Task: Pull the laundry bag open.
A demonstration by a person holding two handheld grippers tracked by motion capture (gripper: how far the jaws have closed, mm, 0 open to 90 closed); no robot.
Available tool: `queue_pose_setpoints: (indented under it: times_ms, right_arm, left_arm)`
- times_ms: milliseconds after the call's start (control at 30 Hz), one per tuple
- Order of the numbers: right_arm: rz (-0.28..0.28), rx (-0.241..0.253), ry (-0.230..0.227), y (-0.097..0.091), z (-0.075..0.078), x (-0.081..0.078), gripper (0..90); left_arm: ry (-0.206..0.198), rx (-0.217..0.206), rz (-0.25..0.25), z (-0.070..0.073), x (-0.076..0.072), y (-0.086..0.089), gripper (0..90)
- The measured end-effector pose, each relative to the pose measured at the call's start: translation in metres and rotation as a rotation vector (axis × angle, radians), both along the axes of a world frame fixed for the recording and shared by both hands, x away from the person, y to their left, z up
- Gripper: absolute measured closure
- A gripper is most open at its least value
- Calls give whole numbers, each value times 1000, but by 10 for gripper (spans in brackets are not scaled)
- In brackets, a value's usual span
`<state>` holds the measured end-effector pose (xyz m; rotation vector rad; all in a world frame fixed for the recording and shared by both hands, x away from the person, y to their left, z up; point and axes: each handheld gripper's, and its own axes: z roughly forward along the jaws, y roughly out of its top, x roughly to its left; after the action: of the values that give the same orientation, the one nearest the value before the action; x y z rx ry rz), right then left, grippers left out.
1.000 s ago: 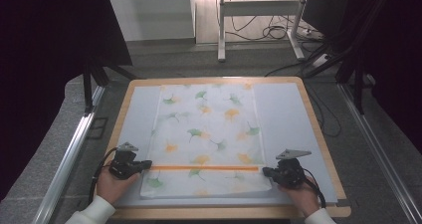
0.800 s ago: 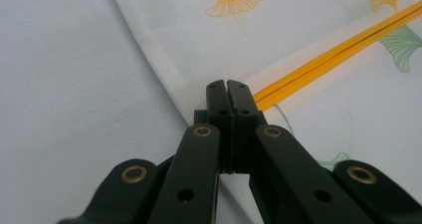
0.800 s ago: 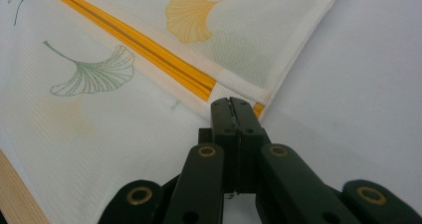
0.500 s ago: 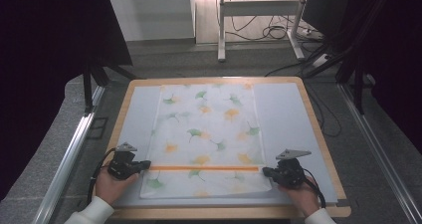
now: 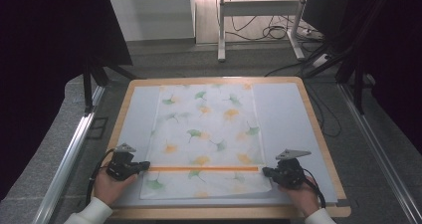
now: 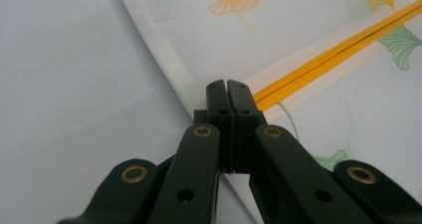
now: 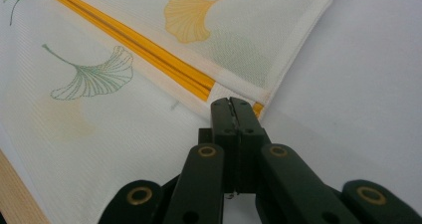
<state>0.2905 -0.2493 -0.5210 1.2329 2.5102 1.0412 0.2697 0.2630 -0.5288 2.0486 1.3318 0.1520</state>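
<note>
Ginkgo-print cloth point(image 5: 206, 134) spread flat mid-mat, near end folded at orange stripe point(image 5: 204, 168). Left gripper point(image 5: 144, 165) at stripe's left end, jaws pressed together at cloth's side hem; right gripper point(image 5: 266, 172) at stripe's right end, jaws likewise closed. Whether fabric pinched between either pair: cannot tell. No change since a second ago: cloth and both hands in same place. Likely pause before lifting or folding. Grey mat point(image 5: 283, 114) bare both sides of cloth; wooden table edge point(image 5: 318, 129) beyond. Ample room ahead.
</note>
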Motion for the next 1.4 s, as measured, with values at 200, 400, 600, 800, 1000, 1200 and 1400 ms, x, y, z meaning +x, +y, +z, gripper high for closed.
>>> queue_pose_setpoints:
  times_ms: [200, 400, 600, 800, 1000, 1200, 1400]
  right_arm:
    - [0, 3, 1, 0, 0, 0, 900]
    - [1, 9, 2, -1, 0, 1, 900]
    - [1, 6, 0, 0, 0, 0, 900]
    - [2, 0, -8, 0, 0, 0, 900]
    - [1, 8, -12, 0, -1, -1, 898]
    - [18, 16, -18, 3, 1, -4, 855]
    - [27, 45, -63, 5, 11, -3, 862]
  left_arm:
    - [-6, -8, -5, -1, 0, 1, 900]
    - [-5, -4, -9, 0, 0, 1, 900]
    - [-18, 8, -14, 0, -2, -1, 900]
    - [-82, -15, -37, 6, -2, 0, 812]
    - [-129, -59, -4, 16, -2, 5, 560]
    - [-162, -94, 22, 23, 1, 6, 449]
    - [-199, -96, 24, 29, 5, -4, 403]
